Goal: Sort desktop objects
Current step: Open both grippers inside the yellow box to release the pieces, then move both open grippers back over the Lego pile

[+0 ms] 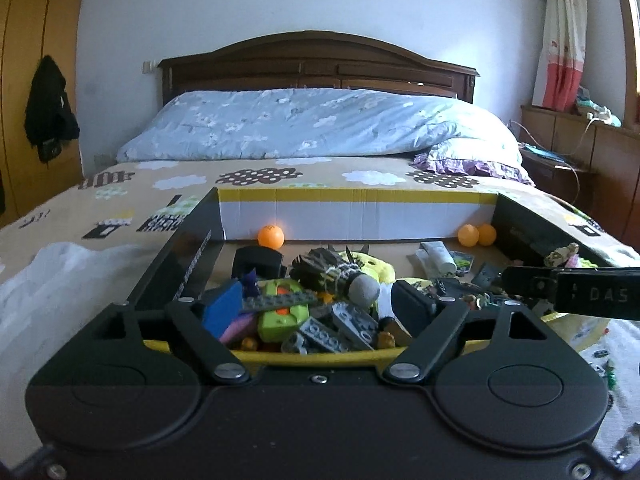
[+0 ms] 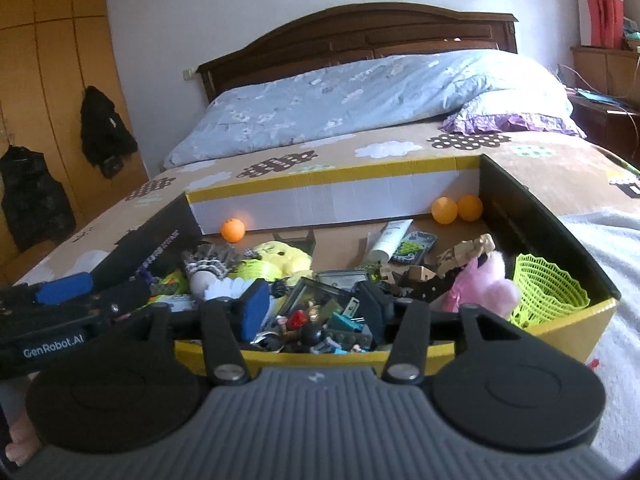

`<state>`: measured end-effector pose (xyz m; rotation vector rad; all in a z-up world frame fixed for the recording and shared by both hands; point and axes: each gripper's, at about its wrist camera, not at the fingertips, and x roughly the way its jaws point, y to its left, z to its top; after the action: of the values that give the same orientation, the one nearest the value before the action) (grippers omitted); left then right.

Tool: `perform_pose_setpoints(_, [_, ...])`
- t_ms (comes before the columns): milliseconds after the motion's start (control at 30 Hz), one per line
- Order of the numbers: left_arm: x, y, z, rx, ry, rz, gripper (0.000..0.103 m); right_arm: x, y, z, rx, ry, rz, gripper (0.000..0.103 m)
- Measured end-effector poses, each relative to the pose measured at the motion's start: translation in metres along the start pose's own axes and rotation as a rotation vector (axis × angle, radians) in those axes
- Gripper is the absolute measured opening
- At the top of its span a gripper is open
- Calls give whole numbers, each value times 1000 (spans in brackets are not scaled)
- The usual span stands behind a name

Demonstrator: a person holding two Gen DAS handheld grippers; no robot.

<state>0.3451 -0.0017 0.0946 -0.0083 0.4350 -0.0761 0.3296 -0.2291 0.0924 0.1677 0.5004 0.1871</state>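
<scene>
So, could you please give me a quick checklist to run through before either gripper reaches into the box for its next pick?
1. Left gripper open, nothing between the pads: ok.
2. Right gripper open, nothing gripped: ok.
3. Both hover over the near clutter in the cardboard box, side by side and close together: collision risk, not ok.
4. Orange balls lie free along the far wall: ok.
5. Yellow mesh basket unobstructed in the near right corner: ok.
6. Sorting destination outside the box: cannot tell.
</scene>
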Motion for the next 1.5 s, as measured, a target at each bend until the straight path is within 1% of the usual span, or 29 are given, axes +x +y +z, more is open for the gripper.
perform_pose_setpoints(167, [-29, 1, -2, -13, 5, 1, 90, -26, 9, -1, -17, -14, 27, 81])
perform_pose_setpoints(233, [-45, 2, -3, -33, 4, -9, 95, -41, 13, -3, -30, -22, 42, 83])
perform_pose_setpoints(267, [-53, 2, -4, -45, 6, -23, 96, -49, 16, -5, -42, -22, 47, 84])
perform_pose_setpoints(300, [-62, 3, -6, -57, 9, -43, 96, -56, 19, -7, -51, -19, 47, 84])
perform_pose_setpoints(367, [-80, 2, -7, -67, 14, -59, 97, -69, 25, -11, -67, -5, 45, 84])
perform_pose_setpoints(500, [-116, -6, -11, -49, 22, -32, 99, -100, 37, -20, -78, 21, 60, 87])
perform_pose_setpoints(633, [-148, -15, -19, -13, 48, -22, 100, -127, 42, -27, -74, 55, 29, 87])
perform_pose_setpoints(700, [-164, -17, -22, 1, 49, -18, 100, -141, 42, -30, -66, 65, 20, 89])
perform_pose_setpoints(800, [-187, -22, -25, 7, 51, -13, 101, -162, 42, -35, -62, 53, 6, 90])
perform_pose_setpoints(967, [-221, -27, -33, -5, 46, -14, 101, -192, 43, -44, -67, 46, -2, 96])
perform_pose_setpoints(1000, [-227, -28, -35, -2, 47, -13, 101, -197, 45, -46, -71, 47, 0, 98])
perform_pose_setpoints(1033, [-232, -30, -38, 2, 48, -13, 101, -201, 47, -49, -74, 48, 3, 103])
perform_pose_setpoints(1133, [-245, -32, -47, 5, 51, 7, 102, -215, 53, -61, -84, 50, 18, 103])
perform_pose_setpoints(1200, [-254, -33, -57, -1, 58, 8, 102, -221, 55, -69, -86, 56, 21, 103])
perform_pose_setpoints(1300, [-263, -32, -70, -18, 78, 3, 102, -231, 55, -83, -65, 59, 1, 103])
perform_pose_setpoints(1367, [-270, -32, -80, -31, 89, 1, 102, -236, 55, -91, -57, 69, 4, 103])
perform_pose_setpoints(1500, [-277, -33, -96, -48, 106, 4, 102, -249, 56, -107, -65, 67, -5, 103])
